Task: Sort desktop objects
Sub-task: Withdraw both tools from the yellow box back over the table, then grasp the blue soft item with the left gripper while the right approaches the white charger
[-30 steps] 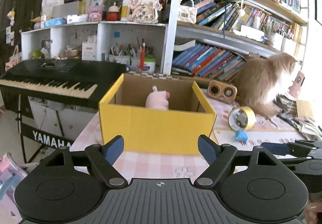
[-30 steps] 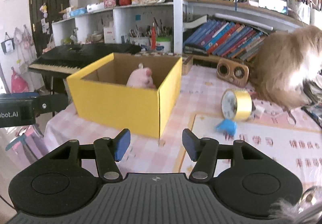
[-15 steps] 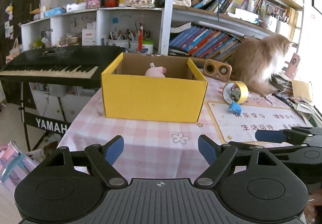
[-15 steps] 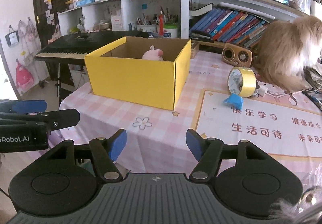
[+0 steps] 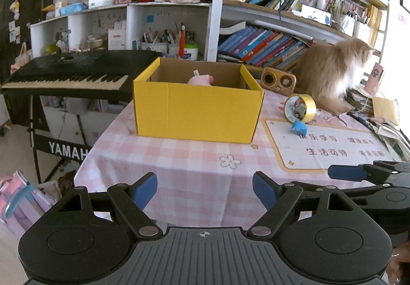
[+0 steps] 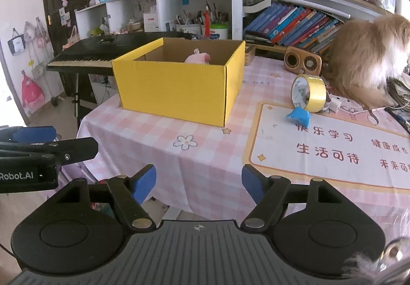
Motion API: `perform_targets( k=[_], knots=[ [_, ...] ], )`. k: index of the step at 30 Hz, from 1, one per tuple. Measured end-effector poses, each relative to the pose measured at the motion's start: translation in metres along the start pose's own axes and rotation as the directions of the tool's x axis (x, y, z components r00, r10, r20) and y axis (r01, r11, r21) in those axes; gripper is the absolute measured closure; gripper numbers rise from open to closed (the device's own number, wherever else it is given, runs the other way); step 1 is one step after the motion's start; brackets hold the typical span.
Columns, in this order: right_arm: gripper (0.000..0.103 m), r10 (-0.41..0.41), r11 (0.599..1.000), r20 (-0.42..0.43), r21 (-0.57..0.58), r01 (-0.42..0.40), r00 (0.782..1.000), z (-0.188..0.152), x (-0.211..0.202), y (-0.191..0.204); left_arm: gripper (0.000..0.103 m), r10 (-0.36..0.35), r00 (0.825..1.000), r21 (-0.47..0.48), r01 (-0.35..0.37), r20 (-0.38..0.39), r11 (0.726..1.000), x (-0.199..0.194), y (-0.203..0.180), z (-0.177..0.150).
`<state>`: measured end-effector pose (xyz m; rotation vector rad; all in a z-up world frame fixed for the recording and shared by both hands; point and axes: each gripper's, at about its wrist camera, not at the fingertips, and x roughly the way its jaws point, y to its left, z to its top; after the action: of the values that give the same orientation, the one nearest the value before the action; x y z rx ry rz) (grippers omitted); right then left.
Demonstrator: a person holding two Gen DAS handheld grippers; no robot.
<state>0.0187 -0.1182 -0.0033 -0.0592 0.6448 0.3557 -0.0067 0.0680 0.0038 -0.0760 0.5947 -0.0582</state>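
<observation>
1. The yellow box (image 5: 197, 112) stands open-topped toward the left of the surface (image 5: 179, 164), which is covered by a pink checked cloth. It looks like the sorting container.

2. A pink plush toy (image 5: 200, 79) already sits inside the box; only its top shows above the front wall. I judge this item sorted.

3. A roll of yellow tape (image 6: 308, 93) stands on edge on the surface, right of the box and apart from it. It is not yet sorted.

4. A small blue object (image 6: 298, 115) lies just beside the tape, on the corner of the printed mat (image 6: 333, 146). What it is cannot be told. It too is left to do.

5. A wooden speaker (image 5: 278, 80) stands behind the tape near the bookshelf. Whether it belongs to the sorting cannot be told.

6. A fluffy tan animal (image 5: 333, 72) sits at the right rear of the surface, close behind the tape; it could get in the way of a reach there.

7. The left gripper (image 5: 205, 189) hangs off the near edge of the surface, jaws wide apart and empty.

8. The right gripper (image 6: 198, 183) is likewise off the near edge, jaws wide and holding nothing.

9. Judgement: the task is partly done, with one item in and at least the tape and blue object outstanding. Both sit on the right, so the right gripper seems better placed for them.
</observation>
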Motion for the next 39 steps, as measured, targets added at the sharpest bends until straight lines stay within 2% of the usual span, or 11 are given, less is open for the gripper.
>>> perform_targets(
  k=[14, 28, 39],
  knots=[
    [0.027, -0.064, 0.997, -0.052, 0.034, 0.066, 0.997, -0.018, -0.008, -0.020, 0.019, -0.072, 0.996, 0.035, 0.074, -0.061, 0.997, 0.014, -0.025, -0.008],
    [0.024, -0.217, 0.963, -0.087, 0.146, 0.227, 0.972, -0.032, -0.024, -0.071, 0.019, -0.209, 0.971, 0.137, 0.225, -0.120, 0.965, 0.046, -0.079, 0.001],
    [0.024, -0.250, 0.949, -0.102, 0.171, 0.264, 0.963, -0.025, -0.017, -0.111, 0.019, -0.250, 0.959, 0.169, 0.271, -0.135, 0.948, 0.074, -0.116, 0.015]
  ],
)
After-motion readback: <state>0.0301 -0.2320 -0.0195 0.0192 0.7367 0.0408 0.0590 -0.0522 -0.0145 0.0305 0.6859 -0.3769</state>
